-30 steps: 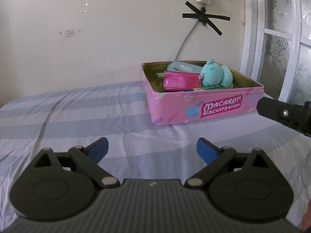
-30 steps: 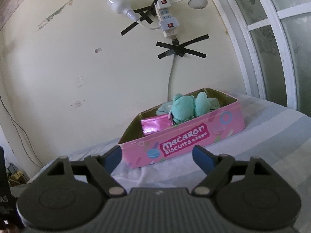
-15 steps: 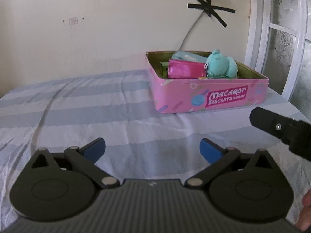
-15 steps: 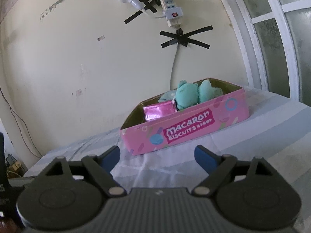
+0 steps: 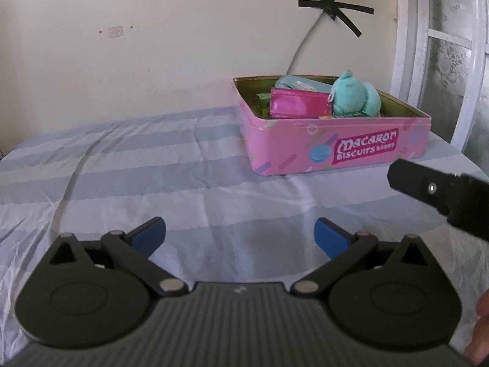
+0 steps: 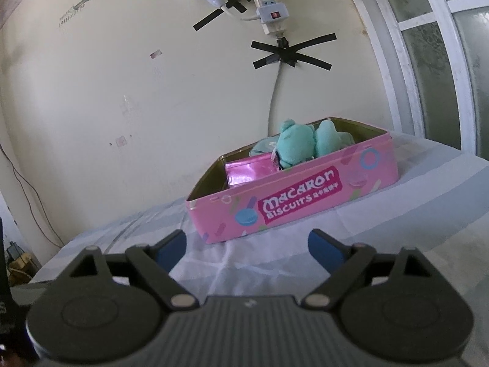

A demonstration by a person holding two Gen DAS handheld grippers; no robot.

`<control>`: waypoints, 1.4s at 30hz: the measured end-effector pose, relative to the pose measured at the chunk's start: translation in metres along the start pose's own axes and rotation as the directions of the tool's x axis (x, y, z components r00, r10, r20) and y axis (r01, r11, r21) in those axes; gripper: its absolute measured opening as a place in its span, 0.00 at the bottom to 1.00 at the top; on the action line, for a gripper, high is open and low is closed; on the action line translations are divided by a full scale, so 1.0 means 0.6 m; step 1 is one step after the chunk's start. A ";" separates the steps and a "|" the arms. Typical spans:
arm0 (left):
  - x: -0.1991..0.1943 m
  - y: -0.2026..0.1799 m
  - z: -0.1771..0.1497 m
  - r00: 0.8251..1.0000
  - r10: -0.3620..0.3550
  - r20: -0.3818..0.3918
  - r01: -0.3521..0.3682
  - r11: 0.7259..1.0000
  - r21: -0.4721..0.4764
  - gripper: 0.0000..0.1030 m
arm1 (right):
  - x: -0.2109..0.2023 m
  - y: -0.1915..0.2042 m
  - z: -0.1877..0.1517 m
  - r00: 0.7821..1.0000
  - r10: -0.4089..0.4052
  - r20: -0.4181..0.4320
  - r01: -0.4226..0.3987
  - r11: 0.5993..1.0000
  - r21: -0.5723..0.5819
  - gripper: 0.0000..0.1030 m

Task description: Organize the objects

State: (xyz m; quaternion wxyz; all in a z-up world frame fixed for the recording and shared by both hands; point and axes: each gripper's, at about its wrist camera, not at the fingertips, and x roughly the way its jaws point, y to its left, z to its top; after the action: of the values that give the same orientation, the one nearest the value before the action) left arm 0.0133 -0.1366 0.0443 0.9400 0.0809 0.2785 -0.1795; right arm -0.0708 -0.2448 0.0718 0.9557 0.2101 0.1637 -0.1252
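A pink "Macaron Biscuits" tin (image 5: 336, 150) stands open on the striped sheet, in the right wrist view (image 6: 293, 205) too. Inside lie a teal plush toy (image 5: 354, 98), a magenta pouch (image 5: 299, 107), a pale blue pouch (image 5: 301, 84) and something green (image 5: 262, 101). My left gripper (image 5: 240, 238) is open and empty, well short of the tin and to its left. My right gripper (image 6: 247, 246) is also open and empty, just in front of the tin. One of the right gripper's black fingers (image 5: 428, 189) reaches into the left wrist view from the right.
The sheet (image 5: 152, 177) lies bare to the left of the tin. A wall (image 6: 152, 107) rises right behind it, with a taped cable and power strip (image 6: 272, 9). A white window frame (image 5: 409, 46) stands at the right. A fingertip (image 5: 481, 330) shows at the lower right.
The right gripper's jaws have spread a little wider. Both views have barely shifted, and the tin and what is in it lie as before.
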 end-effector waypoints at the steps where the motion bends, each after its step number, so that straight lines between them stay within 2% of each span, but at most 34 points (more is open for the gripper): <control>1: 0.002 0.001 0.002 1.000 0.006 -0.002 -0.006 1.000 -0.001 1.00 | 0.003 0.001 0.000 1.000 -0.002 -0.002 0.002 1.000 -0.004 0.88; 6: 0.011 0.003 0.008 1.000 0.007 -0.005 -0.007 1.000 -0.012 1.00 | 0.011 -0.001 -0.002 1.000 -0.018 -0.014 0.017 1.000 -0.014 0.88; 11: 0.014 0.002 0.002 0.998 0.055 0.028 -0.055 0.998 0.012 1.00 | 0.018 -0.008 -0.003 0.999 -0.035 -0.012 0.035 0.999 0.003 0.88; 14: 0.017 0.006 0.002 0.997 0.073 0.019 -0.073 0.997 0.012 1.00 | 0.026 -0.006 -0.007 0.999 -0.027 -0.028 0.027 1.000 -0.003 0.88; 25: 0.021 0.003 0.003 0.998 0.002 -0.068 -0.003 1.000 -0.015 1.00 | 0.028 -0.006 -0.010 0.999 -0.027 -0.030 0.026 0.999 -0.020 0.88; 33: 0.013 0.003 0.004 0.998 -0.006 -0.056 0.006 1.000 -0.008 1.00 | 0.023 -0.006 -0.010 0.999 -0.026 -0.022 0.026 0.999 -0.028 0.88; 42: 0.008 0.007 0.011 0.998 0.029 -0.053 -0.029 1.000 -0.006 1.00 | 0.015 -0.007 -0.008 1.000 -0.019 -0.009 0.019 0.999 -0.026 0.89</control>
State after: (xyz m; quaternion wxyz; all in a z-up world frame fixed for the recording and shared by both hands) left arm 0.0218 -0.1360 0.0477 0.9351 0.0865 0.3027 -0.1626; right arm -0.0652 -0.2476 0.0629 0.9563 0.1968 0.1717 -0.1314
